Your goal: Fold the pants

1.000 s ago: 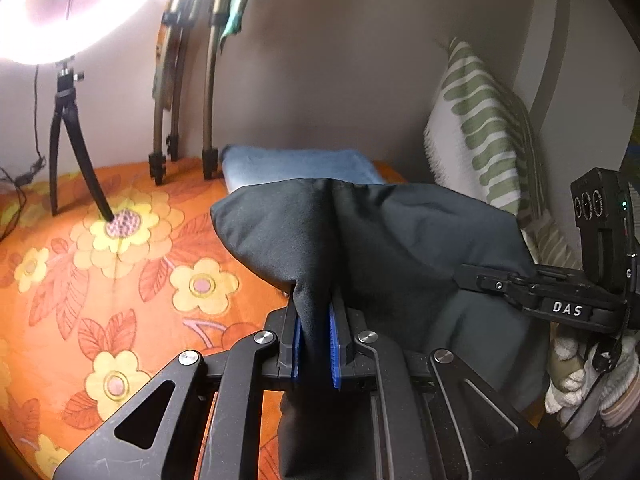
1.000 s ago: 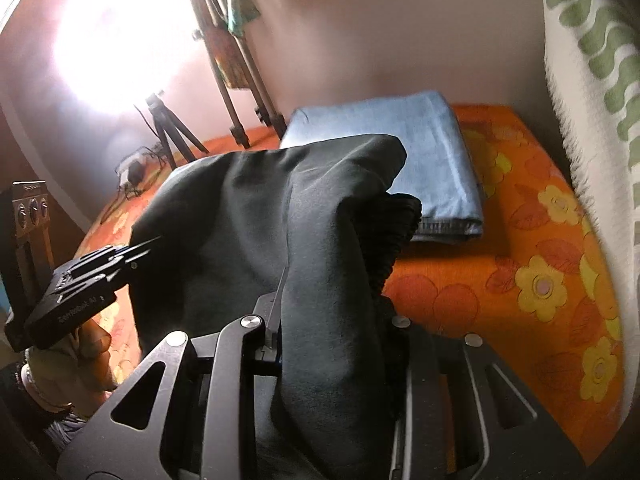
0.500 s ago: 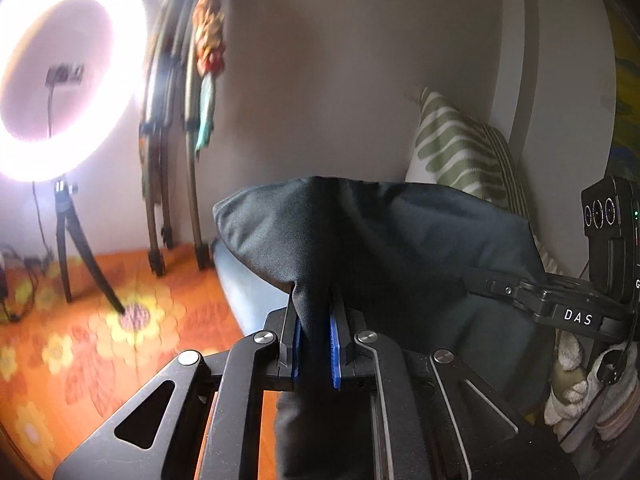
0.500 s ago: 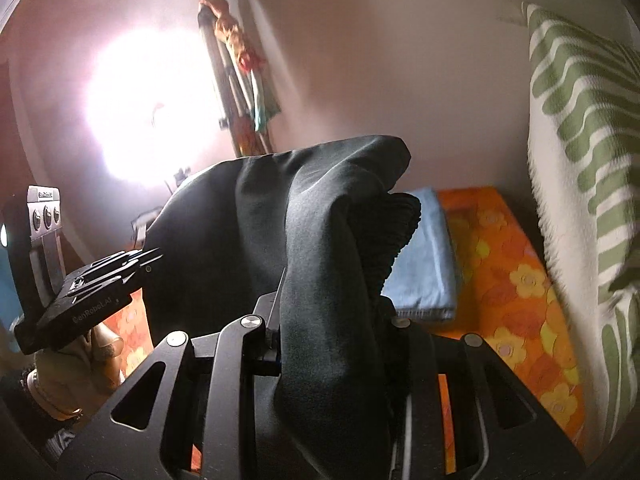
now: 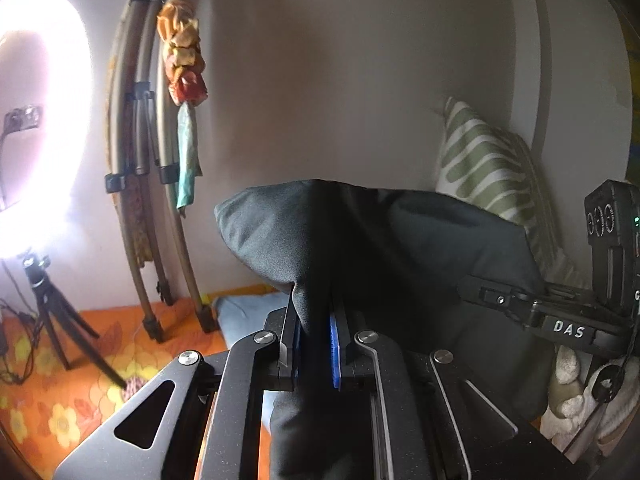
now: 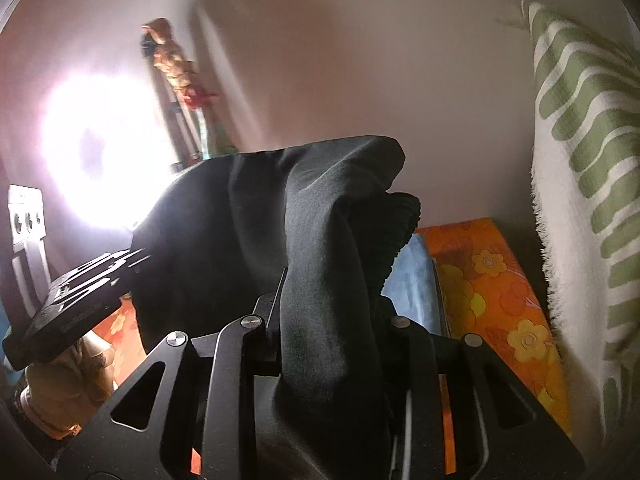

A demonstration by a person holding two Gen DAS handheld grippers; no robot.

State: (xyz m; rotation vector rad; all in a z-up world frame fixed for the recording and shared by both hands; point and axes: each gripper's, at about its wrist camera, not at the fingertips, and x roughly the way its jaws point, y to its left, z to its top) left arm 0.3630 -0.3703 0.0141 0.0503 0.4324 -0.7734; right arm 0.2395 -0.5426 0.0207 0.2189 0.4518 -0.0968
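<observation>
Dark pants [image 5: 400,248] hang bunched, raised above the bed, edge draped.

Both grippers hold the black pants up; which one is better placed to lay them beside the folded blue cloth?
Probably the right gripper. Its view shows bare orange bedspread right beside the blue cloth. The left gripper, also clamping the pants, sees mostly wall.

Right claw [image 6: 328,304] clamping black pants [image 6: 280,216], striped pillow [image 6: 580,184] beside
</observation>
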